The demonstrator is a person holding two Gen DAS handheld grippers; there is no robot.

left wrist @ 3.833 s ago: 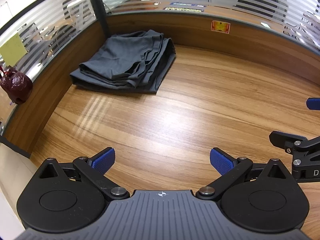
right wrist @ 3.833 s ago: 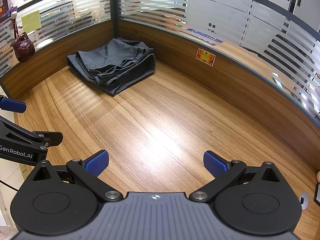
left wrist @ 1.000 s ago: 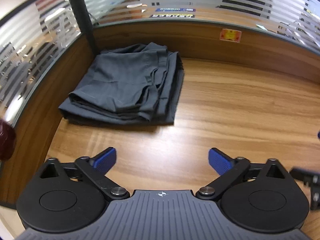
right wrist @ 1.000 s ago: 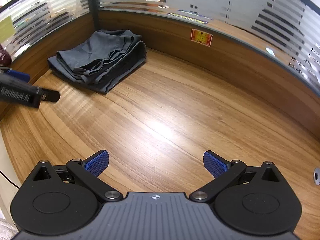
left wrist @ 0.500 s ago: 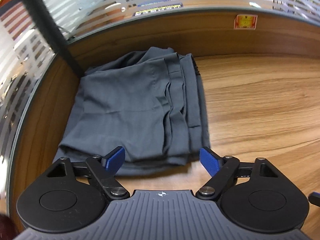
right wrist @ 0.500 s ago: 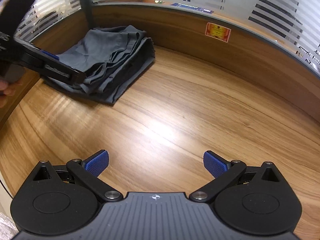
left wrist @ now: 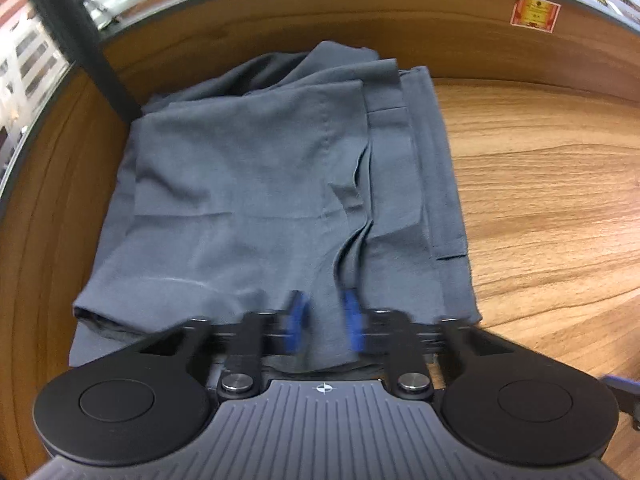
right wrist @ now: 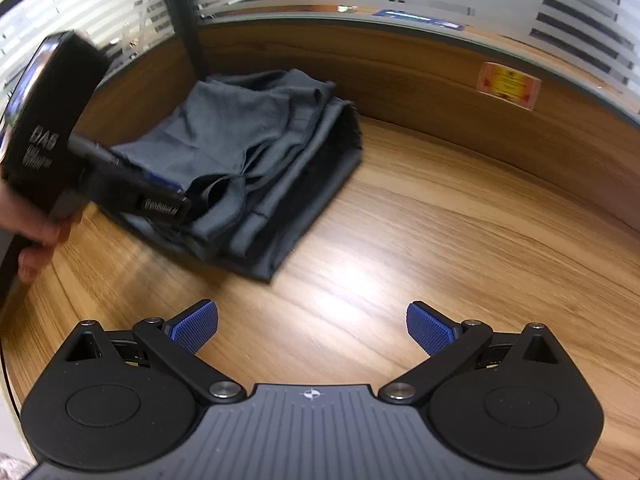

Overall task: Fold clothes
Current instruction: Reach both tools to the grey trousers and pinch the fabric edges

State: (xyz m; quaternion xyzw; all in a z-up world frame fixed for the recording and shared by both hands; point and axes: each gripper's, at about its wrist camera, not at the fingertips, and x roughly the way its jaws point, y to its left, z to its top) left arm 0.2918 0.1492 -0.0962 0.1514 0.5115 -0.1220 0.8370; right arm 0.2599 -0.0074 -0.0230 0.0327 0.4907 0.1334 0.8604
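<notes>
**Left tongs nipping the near edge of the grey clothes**

In the left wrist view we see our left gripper [left wrist: 323, 326] at the lower middle of the frame, its blue pads [left wrist: 296, 322] drawn close with a fold of the grey clothes [left wrist: 256, 184] between them; motion blur softens the pads, yet the cloth plainly sits in the narrow gap. The clothes lie in a loosely folded stack at the centre and left of that frame, on the wooden desk [left wrist: 540, 184], against the curved wooden partition [left wrist: 280, 20]. In the right wrist view our right gripper [right wrist: 312, 326] hangs at the bottom of the frame above bare wood, its jaws spread wide and empty, well apart from the stack at upper left.
</notes>
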